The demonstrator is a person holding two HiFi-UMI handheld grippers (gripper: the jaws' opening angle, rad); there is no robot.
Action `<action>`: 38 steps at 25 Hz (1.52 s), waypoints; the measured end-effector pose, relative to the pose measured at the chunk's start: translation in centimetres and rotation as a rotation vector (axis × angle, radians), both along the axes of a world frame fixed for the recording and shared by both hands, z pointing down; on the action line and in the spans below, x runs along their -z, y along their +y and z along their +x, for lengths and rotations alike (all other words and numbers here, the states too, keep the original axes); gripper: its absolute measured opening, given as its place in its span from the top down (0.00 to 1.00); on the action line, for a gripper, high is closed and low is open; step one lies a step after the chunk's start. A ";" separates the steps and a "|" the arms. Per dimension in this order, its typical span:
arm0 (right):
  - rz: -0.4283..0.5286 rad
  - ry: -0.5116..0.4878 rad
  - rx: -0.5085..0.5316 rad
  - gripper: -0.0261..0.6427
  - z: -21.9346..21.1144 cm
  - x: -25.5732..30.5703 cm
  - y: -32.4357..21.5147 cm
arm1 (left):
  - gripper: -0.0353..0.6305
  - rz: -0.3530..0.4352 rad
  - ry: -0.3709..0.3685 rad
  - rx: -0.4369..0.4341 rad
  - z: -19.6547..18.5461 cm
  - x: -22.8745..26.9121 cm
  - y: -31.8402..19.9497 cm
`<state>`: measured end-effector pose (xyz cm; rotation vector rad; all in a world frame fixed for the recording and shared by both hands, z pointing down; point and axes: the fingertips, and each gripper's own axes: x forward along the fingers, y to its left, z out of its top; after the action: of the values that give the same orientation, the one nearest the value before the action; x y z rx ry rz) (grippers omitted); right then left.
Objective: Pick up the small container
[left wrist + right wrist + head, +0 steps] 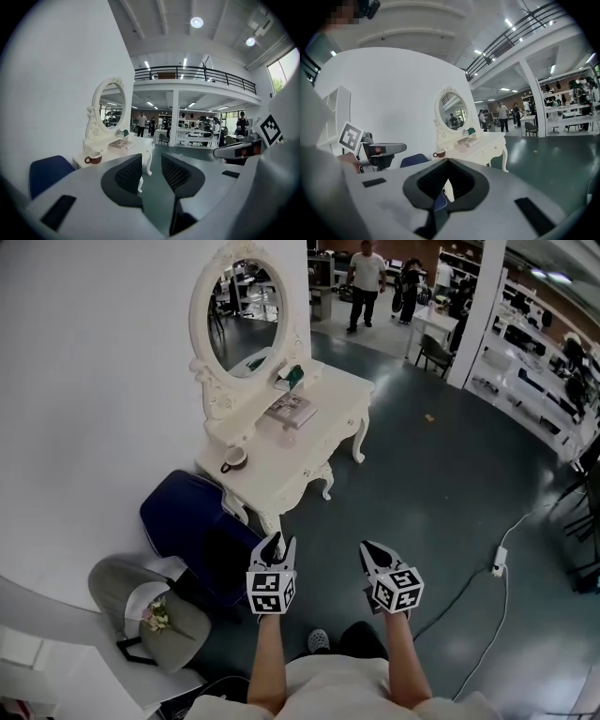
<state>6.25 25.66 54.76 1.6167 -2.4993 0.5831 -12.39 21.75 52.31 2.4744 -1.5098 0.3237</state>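
A white dressing table stands against the wall ahead. On it are a brown-and-white cup, a book, a teal item and a small pale container, too small to make out further. My left gripper is held in the air well short of the table, open, with nothing between its jaws. My right gripper hangs beside it, its jaws meeting at the tips and empty. The cup also shows in both gripper views.
An oval mirror rises from the table's back. A blue chair stands at the table's near end, a grey seat holding a hat left of it. A power strip and cable lie on the dark floor at right. People stand far behind.
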 end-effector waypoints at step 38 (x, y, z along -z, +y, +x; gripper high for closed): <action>0.011 0.013 0.112 0.94 10.2 -1.1 -31.6 | 0.61 -0.004 -0.035 0.157 7.5 -0.3 -28.8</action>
<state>16.43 -5.93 55.91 1.4667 -2.5678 0.5448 -4.89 -7.04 52.60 2.3399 -1.7032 0.3435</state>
